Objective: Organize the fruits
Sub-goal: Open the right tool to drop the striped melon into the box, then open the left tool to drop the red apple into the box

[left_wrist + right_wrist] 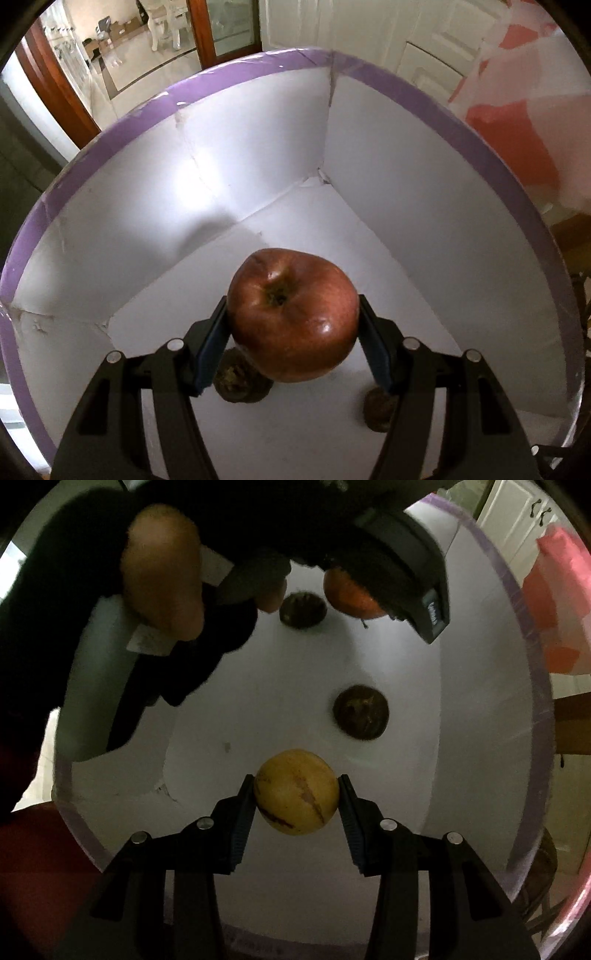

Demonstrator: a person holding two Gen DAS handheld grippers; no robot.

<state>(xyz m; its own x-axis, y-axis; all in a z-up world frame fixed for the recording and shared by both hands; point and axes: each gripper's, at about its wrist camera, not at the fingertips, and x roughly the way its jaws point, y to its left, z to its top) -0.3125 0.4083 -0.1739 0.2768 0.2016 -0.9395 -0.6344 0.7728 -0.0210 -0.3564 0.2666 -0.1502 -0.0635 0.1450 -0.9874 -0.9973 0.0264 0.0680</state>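
Observation:
My left gripper [292, 314] is shut on a red apple [291, 317] and holds it inside a white box with a purple rim [236, 70], above the box floor. Two dark brown fruits lie on the floor below, one [240, 380] at the left finger, one [380, 410] by the right finger. My right gripper [296, 792] is shut on a yellow striped fruit [296, 792] inside the same box [532, 686]. In the right wrist view the two brown fruits [361, 712] [303, 610] and the apple [351, 594] in the left gripper [413, 565] show.
The hand [162, 568] on the left gripper and its dark sleeve fill the upper left of the right wrist view. A pink and white bag [517, 122] lies beyond the box's right wall. A wooden door frame [55, 85] and tiled floor are behind.

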